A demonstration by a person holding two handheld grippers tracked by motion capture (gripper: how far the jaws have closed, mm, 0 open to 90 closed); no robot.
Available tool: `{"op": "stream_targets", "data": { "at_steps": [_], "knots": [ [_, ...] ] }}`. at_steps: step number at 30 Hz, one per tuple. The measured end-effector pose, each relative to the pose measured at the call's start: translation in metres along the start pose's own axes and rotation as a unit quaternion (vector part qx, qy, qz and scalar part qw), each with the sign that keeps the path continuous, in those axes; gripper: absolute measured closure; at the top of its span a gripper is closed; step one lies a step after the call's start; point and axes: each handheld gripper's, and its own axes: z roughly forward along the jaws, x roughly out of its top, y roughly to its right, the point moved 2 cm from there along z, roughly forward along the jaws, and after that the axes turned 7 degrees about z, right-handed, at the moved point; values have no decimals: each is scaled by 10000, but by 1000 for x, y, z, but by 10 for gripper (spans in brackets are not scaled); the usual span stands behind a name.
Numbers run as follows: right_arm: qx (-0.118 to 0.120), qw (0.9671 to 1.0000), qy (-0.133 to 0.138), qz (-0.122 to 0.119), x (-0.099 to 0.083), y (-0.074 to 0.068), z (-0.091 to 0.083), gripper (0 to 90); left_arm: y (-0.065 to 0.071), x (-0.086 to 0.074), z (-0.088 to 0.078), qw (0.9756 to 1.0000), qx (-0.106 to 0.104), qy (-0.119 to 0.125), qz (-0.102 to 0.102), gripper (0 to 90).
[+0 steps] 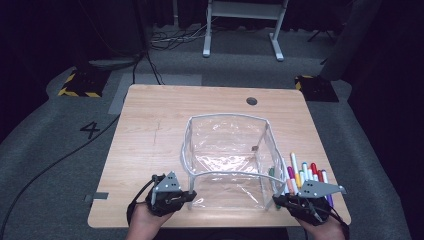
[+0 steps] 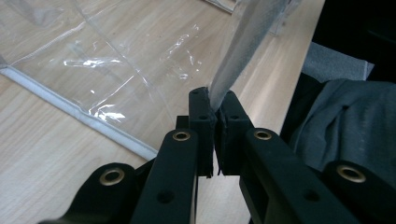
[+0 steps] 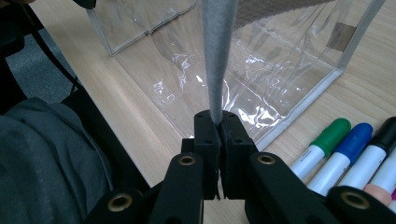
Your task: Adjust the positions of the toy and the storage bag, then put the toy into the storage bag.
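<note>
The clear plastic bag point(image 1: 227, 160) stands open in the middle of the counter point(image 1: 145, 130); the left hand-held gripper point(image 1: 191, 196) and right hand-held gripper point(image 1: 276, 200) each clench its white rim at a near corner, markers point(image 1: 305, 175) just beside

Your two black grippers, left point(image 1: 191, 196) and right point(image 1: 275, 201), pinch a clear plastic bag with grey-white edging point(image 1: 227, 150). At lower right lie green, blue, pink, red and purple markers point(image 1: 305, 175) on the pale wood-grain table point(image 1: 150, 125).
</note>
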Motion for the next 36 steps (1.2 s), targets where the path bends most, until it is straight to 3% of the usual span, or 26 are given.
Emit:
{"op": "stream_targets", "data": {
  "at_steps": [6,8,9,13,14,18,19,21,22,23,24,25,26,28,29,31,32,35,36],
  "knots": [
    [5,10000,-23,35,-4,1,-5,867,6,2,0,9996,-183,-135,157,844],
    [21,10000,-30,25,-4,2,-6,854,3,1,0,9992,-266,-280,88,747],
    [11,10000,-2,-57,-3,1,-7,776,-4,-3,-1,9987,-151,-480,3,564],
    [-178,9996,135,-194,0,1,-20,692,-11,-11,-8,9988,-273,-378,-119,496],
    [-171,9995,216,-135,1,4,-29,644,-13,-14,-13,9989,-227,-371,-155,426],
    [-353,9990,249,-108,1,9,-37,575,-21,-17,-24,9994,-57,-268,-198,385],
    [-498,9984,270,-5,0,17,-43,547,-30,-17,-33,9995,86,-111,-284,381],
    [-573,9979,300,48,0,21,-46,532,-33,-17,-35,9992,177,-71,-340,375],
    [-632,9975,317,85,0,24,-47,517,-41,-17,-38,9986,359,-24,-400,372],
    [-763,9964,333,174,1,32,-51,492,-52,-17,-40,9965,667,5,-512,364],
    [-763,9964,333,174,1,32,-51,492,-52,-17,-40,9965,667,5,-512,360],
    [-943,9944,373,287,1,42,-54,467,-63,-19,-42,9932,910,106,-725,356],
    [-943,9944,373,287,1,42,-54,467,-63,-19,-42,9932,910,106,-725,356],
    [-1067,9926,387,424,1,52,-56,456,-75,-21,-43,9899,1145,137,-829,356],
    [-1189,9905,399,572,0,62,-59,446,-84,-22,-41,9879,1277,124,-874,350],
    [-1292,9883,375,714,-2,71,-60,439,-88,-22,-40,9870,1339,80,-884,343],
    [-1369,9867,335,806,-4,78,-60,438,-95,-24,-35,9846,1500,-64,-894,342],
    [-1524,9829,277,997,-9,92,-61,439,-102,-25,-27,9828,1613,-217,-867,343],
    [-1575,9814,235,1077,-11,96,-61,439,-108,-27,-19,9806,1747,-433,-778,342]
  ]
}}
